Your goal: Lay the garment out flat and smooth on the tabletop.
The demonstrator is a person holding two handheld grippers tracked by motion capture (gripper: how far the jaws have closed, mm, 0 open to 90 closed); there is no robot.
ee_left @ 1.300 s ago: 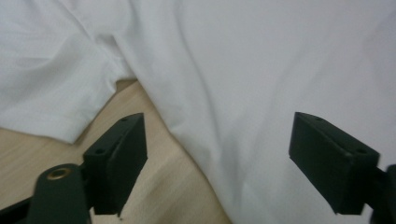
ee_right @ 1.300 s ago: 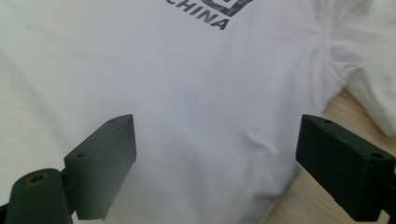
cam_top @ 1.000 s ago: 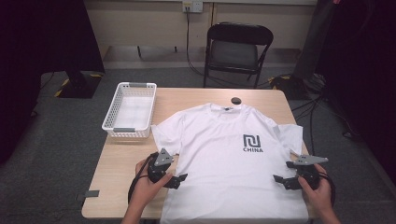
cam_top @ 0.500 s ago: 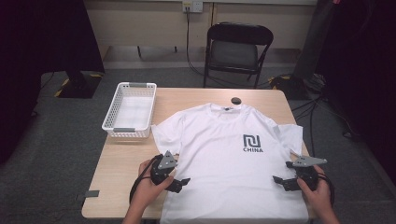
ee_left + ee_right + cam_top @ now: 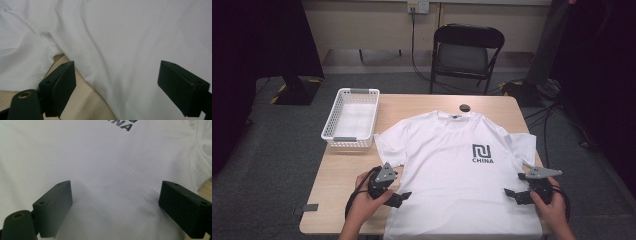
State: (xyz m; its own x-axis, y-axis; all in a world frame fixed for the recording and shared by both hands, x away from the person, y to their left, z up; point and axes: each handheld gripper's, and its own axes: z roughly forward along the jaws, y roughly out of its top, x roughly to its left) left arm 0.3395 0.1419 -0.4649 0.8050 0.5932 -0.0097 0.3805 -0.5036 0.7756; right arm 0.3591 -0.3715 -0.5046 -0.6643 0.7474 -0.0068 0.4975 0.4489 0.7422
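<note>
Desk (image 5: 422,107) is light wood, set on grey carpet; black folding chair (image 5: 466,55) stands behind its far edge; white t-shirt (image 5: 457,175) lies flat, front up, over the middle and right of the desk, collar toward the far edge, hem hanging at the near edge, dark "CHINA" logo (image 5: 482,153) on the chest; white slatted basket (image 5: 352,117) sits at the far-left corner of the desk, just beside the shirt's left sleeve; left hand-held gripper (image 5: 401,197) low at the shirt's left side seam, jaws spread wide; left gripper view has one jaw over bare wood, the other over fabric, shirt edge (image 5: 100,90) running between them; right hand-held gripper (image 5: 512,194) low over the shirt's right side, jaws also spread wide, both over fabric (image 5: 115,195) in the right gripper view, nothing pinched; small dark round object (image 5: 465,107) on the desk just beyond the collar, too small to identify.
</note>
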